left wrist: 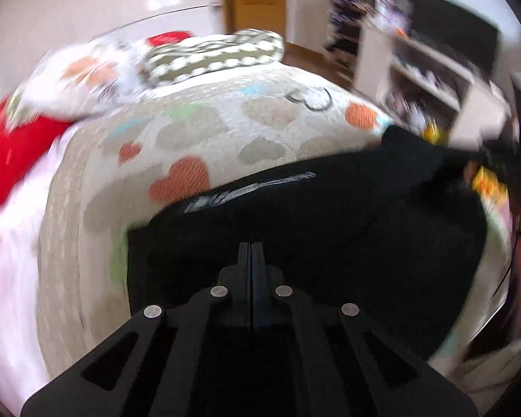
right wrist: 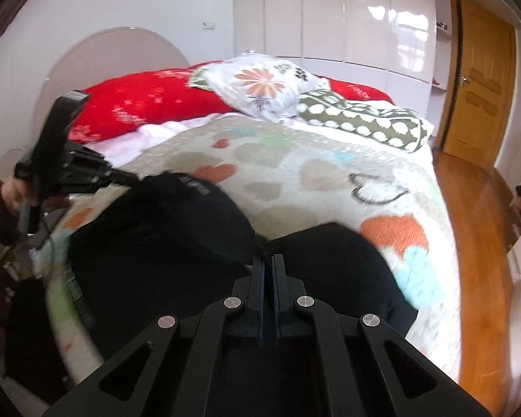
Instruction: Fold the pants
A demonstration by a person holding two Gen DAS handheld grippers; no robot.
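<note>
The black pants [left wrist: 330, 229] lay on the bed's heart-patterned bedspread [left wrist: 198, 132], bunched under and ahead of both tools. In the left wrist view the left gripper [left wrist: 250, 248] had its jaws clenched together at 6 o'clock, their tips sunk in dark cloth; the black of tool and fabric merged, so the pinch itself could not be made out, though the cloth rose to meet the tips. In the right wrist view the right gripper [right wrist: 268, 260] also stood clenched, a thin sliver showing between its fingers, with a fold of the pants gathered right at the tips. From there the pants spread toward 9 o'clock, where the left gripper [right wrist: 121, 177] met their far edge, a hand [right wrist: 14, 187] on its handle.

Motion blur smeared much of the left view: the shelving [left wrist: 416, 69] at 2 o'clock was unreadable clutter, and the right gripper [left wrist: 496, 153] at 3 o'clock was only a dark shape. The near end of the pants was hidden under each tool's body.

A pale printed mark [left wrist: 250, 191] sat on the pants, and showed again [right wrist: 194, 184] in the right view; it was too blurred to read. Pillows [right wrist: 260, 83] lay at 12 o'clock.
</note>
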